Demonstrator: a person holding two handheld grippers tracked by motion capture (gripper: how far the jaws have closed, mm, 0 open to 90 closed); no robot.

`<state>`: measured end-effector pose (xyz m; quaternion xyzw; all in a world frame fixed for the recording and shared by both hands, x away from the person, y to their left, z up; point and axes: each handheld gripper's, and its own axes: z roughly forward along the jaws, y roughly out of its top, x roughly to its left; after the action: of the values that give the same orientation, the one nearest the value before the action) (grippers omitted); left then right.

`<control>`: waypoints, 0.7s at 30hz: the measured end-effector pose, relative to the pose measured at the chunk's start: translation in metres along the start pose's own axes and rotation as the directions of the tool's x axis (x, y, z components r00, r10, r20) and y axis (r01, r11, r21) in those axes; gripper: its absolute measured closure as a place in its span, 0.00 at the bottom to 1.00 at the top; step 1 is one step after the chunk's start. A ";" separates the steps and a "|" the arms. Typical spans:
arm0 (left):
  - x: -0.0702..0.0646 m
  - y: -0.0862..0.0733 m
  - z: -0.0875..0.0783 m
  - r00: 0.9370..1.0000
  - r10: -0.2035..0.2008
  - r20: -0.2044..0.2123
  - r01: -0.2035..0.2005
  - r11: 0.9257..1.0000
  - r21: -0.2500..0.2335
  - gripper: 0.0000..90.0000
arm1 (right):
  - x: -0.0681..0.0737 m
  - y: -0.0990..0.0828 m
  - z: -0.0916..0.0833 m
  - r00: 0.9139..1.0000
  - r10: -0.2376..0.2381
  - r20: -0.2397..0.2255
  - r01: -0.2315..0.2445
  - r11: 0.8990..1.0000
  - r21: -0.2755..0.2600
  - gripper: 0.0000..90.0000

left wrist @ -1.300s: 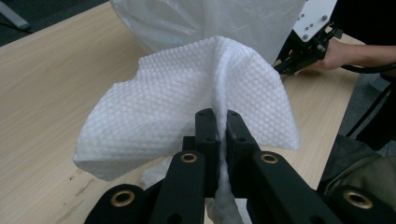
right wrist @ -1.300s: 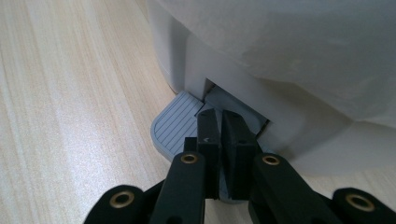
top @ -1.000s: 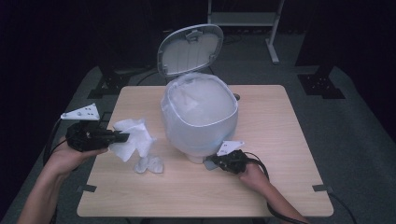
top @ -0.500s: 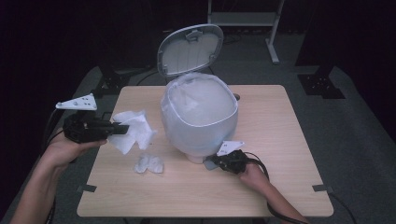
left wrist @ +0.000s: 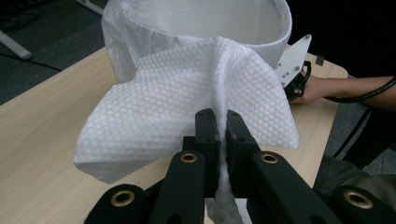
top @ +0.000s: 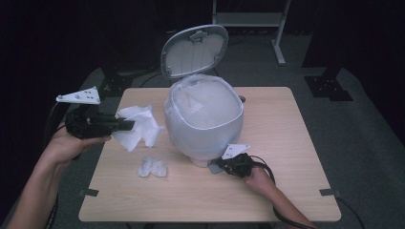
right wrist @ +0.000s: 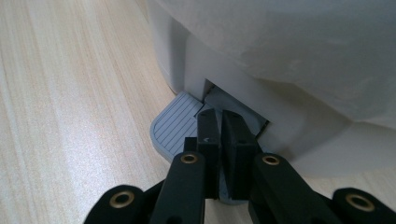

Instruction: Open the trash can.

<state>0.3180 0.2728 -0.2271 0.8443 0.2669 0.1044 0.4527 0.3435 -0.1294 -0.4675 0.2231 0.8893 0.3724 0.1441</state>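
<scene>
Left tongs (top: 128, 125) clamped on a white paper towel (top: 138, 128), held in the air off the tabletop (top: 286, 143), just left of the bin. In the left gripper view the towel (left wrist: 187, 102) is pinched edge-on between the left tongs (left wrist: 219, 123), jaws nearly closed with only the sheet between them; the rest fans out to both sides in front of the bin rim.

Versus 1.0 s ago: left hand (top: 67, 145) and towel have come up and slightly back from the tabletop, towel now hangs higher beside the bin wall. Progress was steady through the 0.5 s frame.

White pedal bin (top: 204, 119) sits mid-tabletop, liner bag folded over its rim, lid (top: 193, 50) standing open behind it. Same position and lid angle as before.

Right tongs (top: 216, 167) are at the bin's front base, unchanged from both earlier frames. Right gripper view: right tongs (right wrist: 220, 122) narrow, jaws close together with a slim gap, resting on the grey ribbed pedal (right wrist: 175, 128) at the foot of the bin (right wrist: 261, 56). Can't tell whether the jaws actually pinch the pedal's edge or only press on it.

Crumpled white wad (top: 153, 167) lies on the tabletop in front-left of the bin, apart from both tongs, not moved.
</scene>
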 end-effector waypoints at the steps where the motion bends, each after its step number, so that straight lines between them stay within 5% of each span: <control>1: 0.000 0.001 0.000 1.000 0.001 -0.001 -0.001 1.000 -0.003 0.96 | 0.000 0.000 0.000 1.000 0.000 0.000 0.000 1.000 0.000 0.95; 21: -0.005 0.031 0.001 0.999 0.039 0.012 -0.039 0.999 -0.015 0.96 | 0.000 0.000 0.000 1.000 -0.001 0.004 0.001 1.000 -0.001 0.95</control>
<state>0.3248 0.2554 -0.2021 0.8466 0.2468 0.1099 0.4587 0.3434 -0.1290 -0.4676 0.2233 0.8889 0.3725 0.1460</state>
